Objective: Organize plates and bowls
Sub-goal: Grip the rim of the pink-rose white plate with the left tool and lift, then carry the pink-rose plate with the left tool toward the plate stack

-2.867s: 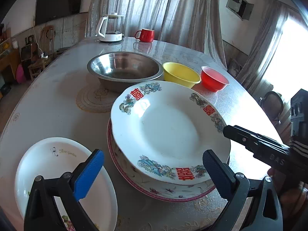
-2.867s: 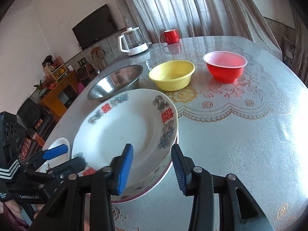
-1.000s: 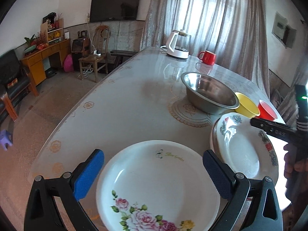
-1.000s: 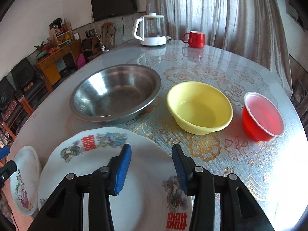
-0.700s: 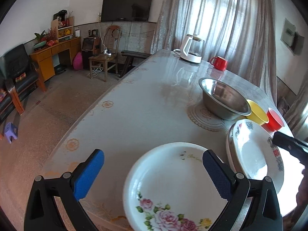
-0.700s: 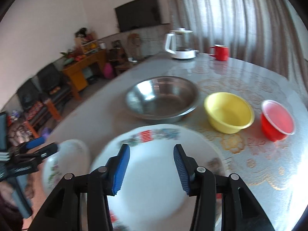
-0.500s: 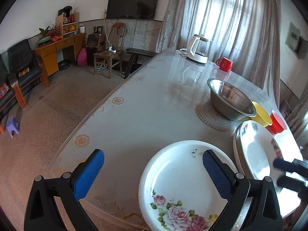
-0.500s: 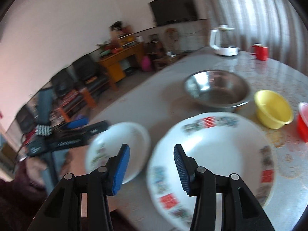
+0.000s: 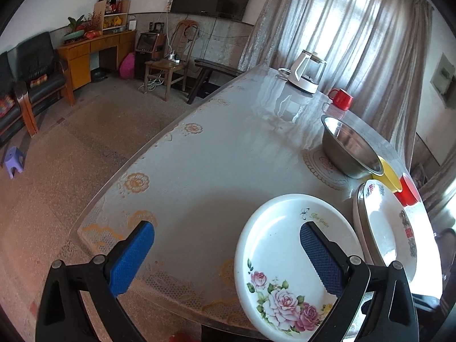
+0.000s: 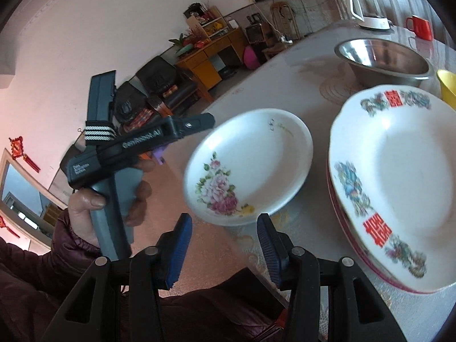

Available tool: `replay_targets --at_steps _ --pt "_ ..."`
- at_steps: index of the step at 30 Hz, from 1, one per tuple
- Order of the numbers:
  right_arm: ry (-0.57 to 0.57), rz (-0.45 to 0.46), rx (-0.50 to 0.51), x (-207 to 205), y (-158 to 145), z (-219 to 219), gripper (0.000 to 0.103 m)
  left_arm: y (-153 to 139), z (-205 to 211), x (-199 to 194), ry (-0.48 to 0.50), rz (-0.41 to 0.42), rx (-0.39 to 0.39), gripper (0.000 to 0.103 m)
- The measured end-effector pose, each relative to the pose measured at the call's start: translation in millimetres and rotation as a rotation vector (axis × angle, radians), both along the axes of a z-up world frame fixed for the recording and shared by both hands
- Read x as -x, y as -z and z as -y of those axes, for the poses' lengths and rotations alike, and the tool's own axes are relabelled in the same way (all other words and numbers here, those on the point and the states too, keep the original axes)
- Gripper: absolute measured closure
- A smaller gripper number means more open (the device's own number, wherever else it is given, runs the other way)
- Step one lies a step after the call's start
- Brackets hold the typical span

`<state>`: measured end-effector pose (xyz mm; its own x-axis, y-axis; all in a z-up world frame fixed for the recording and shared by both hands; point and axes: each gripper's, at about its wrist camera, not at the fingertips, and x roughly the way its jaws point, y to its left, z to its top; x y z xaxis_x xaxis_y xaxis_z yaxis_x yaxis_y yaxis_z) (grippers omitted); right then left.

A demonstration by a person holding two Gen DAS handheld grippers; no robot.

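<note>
Two decorated plates [image 10: 399, 188] already sit stacked at about 3 o'clock on the bench [image 9: 228, 156], but the rose plate [image 9: 296, 253] lies alone just beside them near the front edge, and the steel bowl [image 9: 350, 148], yellow bowl [image 9: 389, 175] and red bowl [image 9: 409, 192] stand unnested at 1 o'clock. Both the left hand-held gripper [image 9: 225, 253] and right hand-held gripper [image 10: 225, 245] are released, grasping nothing. Only the right view shows the person's hand [image 10: 114, 202]; only the left view shows the red bowl.
</note>
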<state>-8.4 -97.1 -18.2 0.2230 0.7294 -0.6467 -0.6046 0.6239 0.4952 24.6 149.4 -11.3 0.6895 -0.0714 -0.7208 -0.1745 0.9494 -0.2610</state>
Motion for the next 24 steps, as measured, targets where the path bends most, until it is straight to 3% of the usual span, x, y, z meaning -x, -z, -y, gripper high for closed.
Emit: replay_targets --at_steps 5,11,24 --pt "0.064 -0.014 0.003 -6 8 4 0.055 5 -3 0 0.022 -0.013 0.049 0.0" --pt "0.103 -0.027 0.014 -11 14 1 0.055 7 6 0 0.057 -0.022 -0.028 0.0" --pt "0.184 -0.027 0.008 -18 20 -5 0.054 23 11 -3 0.114 -0.071 -0.097 0.0"
